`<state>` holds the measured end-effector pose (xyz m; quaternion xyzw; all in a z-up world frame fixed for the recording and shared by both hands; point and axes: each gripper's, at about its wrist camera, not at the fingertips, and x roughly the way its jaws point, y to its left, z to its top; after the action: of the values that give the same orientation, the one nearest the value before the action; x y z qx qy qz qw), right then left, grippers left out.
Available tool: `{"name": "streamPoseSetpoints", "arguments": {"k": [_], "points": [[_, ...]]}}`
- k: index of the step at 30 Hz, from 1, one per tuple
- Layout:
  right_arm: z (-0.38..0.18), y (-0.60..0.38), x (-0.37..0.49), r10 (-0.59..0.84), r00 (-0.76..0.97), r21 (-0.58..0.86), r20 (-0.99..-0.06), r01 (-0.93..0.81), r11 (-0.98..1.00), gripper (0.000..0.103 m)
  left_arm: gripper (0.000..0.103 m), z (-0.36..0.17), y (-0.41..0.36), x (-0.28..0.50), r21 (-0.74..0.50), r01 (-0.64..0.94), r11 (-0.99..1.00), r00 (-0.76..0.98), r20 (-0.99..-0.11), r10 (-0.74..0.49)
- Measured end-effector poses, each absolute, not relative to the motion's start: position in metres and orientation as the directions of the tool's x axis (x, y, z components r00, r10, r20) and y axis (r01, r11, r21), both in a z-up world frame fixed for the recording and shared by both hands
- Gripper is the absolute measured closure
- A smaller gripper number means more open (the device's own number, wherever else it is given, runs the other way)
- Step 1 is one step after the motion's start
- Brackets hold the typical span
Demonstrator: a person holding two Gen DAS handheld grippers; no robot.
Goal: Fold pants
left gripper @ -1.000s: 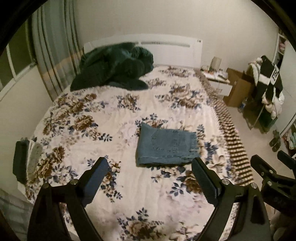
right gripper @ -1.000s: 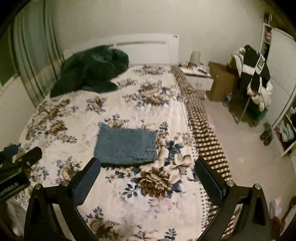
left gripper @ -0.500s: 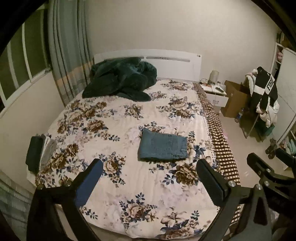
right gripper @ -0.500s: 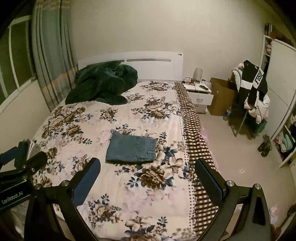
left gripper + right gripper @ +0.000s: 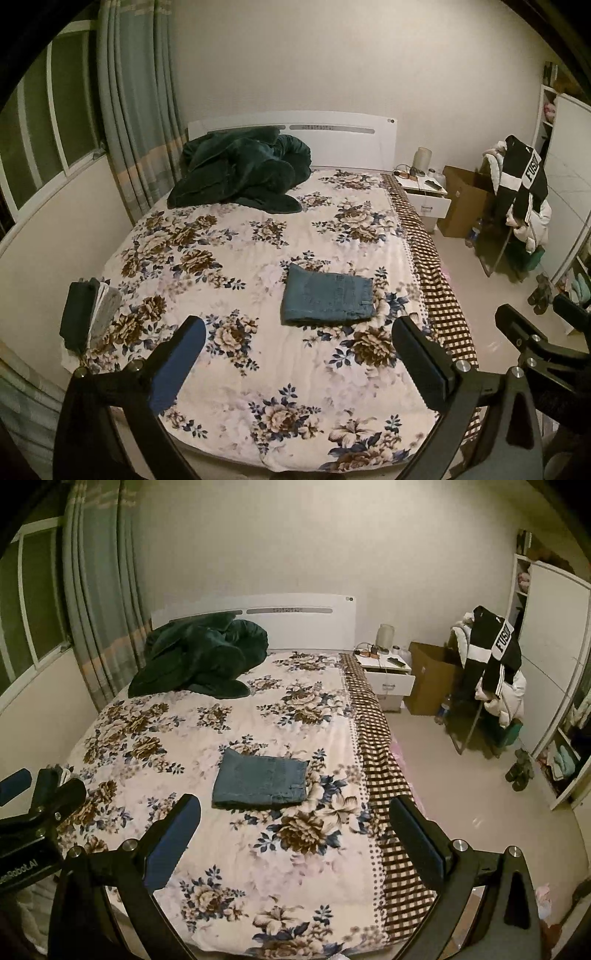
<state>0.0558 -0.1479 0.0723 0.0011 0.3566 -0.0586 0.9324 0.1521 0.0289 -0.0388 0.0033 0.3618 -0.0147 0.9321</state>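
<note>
pants (image 5: 328, 300): lying folded flat mid-bed on the floral bedspread (image 5: 229, 258) | left gripper (image 5: 299, 363): fingers spread, gripping nothing, hovering near the foot | right gripper (image 5: 295, 842): fingers spread, gripping nothing

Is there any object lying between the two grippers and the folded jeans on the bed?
Nothing visible does. Only bare floral bedspread lies between the open left gripper, the open right gripper and the folded jeans.

Small items on the nightstand (image 5: 424, 184), too small to identify.
</note>
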Motion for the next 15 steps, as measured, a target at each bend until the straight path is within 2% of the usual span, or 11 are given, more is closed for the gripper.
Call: {"name": "streamPoseSetpoints", "arguments": {"k": [15], "points": [[0.0712, -0.1479, 0.0547, -0.091, 0.741, -0.033, -0.665, 0.092, 0.995, 0.000, 0.000, -0.0339, 0.0307, 0.1417, 0.000, 0.023, 1.000, 0.745, -0.667, -0.017]]}}
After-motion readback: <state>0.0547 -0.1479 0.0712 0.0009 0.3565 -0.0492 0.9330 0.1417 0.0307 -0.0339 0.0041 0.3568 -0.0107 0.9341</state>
